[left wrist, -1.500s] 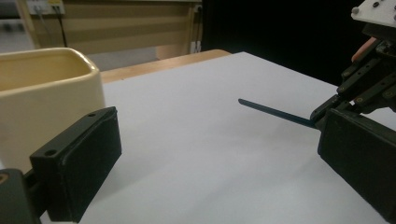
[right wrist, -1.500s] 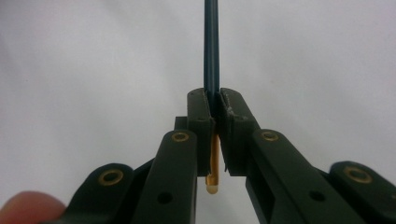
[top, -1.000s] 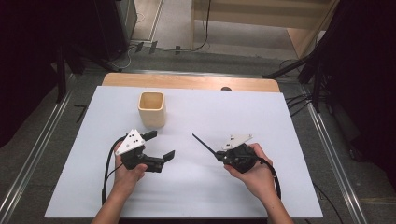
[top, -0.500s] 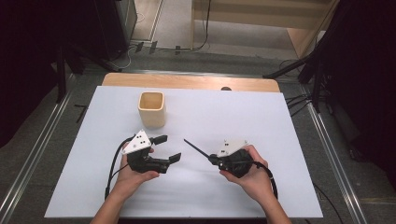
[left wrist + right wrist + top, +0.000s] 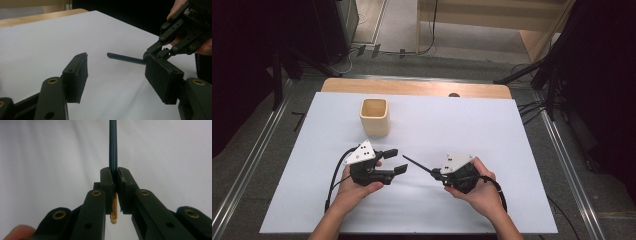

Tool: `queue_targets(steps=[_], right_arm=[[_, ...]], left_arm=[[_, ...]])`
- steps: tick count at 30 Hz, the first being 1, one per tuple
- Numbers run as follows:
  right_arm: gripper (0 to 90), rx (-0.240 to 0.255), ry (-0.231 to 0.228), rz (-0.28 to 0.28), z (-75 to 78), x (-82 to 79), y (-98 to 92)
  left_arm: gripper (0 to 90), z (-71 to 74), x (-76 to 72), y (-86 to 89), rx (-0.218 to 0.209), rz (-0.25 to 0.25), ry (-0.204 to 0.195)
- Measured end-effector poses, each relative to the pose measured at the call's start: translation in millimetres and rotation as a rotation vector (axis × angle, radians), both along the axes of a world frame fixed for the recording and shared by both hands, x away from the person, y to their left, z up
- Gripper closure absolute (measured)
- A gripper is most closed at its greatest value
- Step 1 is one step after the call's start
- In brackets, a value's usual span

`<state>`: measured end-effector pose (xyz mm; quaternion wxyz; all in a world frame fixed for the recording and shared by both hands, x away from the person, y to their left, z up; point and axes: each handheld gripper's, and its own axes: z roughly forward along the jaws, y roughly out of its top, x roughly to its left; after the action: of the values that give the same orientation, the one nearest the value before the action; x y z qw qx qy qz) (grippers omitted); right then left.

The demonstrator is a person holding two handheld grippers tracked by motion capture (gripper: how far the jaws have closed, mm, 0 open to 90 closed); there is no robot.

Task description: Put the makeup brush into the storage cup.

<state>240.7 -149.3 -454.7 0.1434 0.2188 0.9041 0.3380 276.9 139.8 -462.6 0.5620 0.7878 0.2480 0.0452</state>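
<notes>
Right claw (image 5: 115,176) pinches dark pencil (image 5: 113,145) (left claw (image 5: 120,75) closing, empty).

High view: fixed above person's side, faces forward and down, far back, whole white table (image 5: 522,150) in frame, forearms enter at 6 o'clock.
Left gripper view: low over tabletop, very near, looks along own jaws toward right gripper (image 5: 150,53) at 2 o'clock.
Right gripper view: close-up along own jaws toward 12 o'clock.
Shared: white tabletop, dark stick (image 5: 416,164).
</notes>
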Motion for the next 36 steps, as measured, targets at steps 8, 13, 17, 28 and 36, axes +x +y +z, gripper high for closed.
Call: queue_targets(steps=[8, 13, 17, 28, 36], right_arm=[[85.0, -0.023, -0.027, 0.061, -0.5, -3.0, 3.4], [85.0, -0.022, -0.033, 0.093, 0.2, -5.1, 5.5], [85.0, -0.027, -0.044, 0.108, 1.1, -6.8, 6.2], [84.7, -0.055, -0.071, 0.155, -1.1, -8.0, 7.6], [36.7, 0.079, -0.081, -0.073, -1.3, -3.8, 5.2]], left_arm=[[45.0, -2.3, 3.8, 2.1, -0.031, -0.085, 0.059], [49.9, -5.4, 6.3, 1.2, -0.029, -0.136, 0.106], [53.5, -6.9, 7.2, 0.2, -0.027, -0.164, 0.130], [85.3, -7.5, 9.2, 0.5, -0.032, -0.260, 0.180], [86.2, 2.2, 5.7, 5.3, -0.015, -0.149, 0.066]])
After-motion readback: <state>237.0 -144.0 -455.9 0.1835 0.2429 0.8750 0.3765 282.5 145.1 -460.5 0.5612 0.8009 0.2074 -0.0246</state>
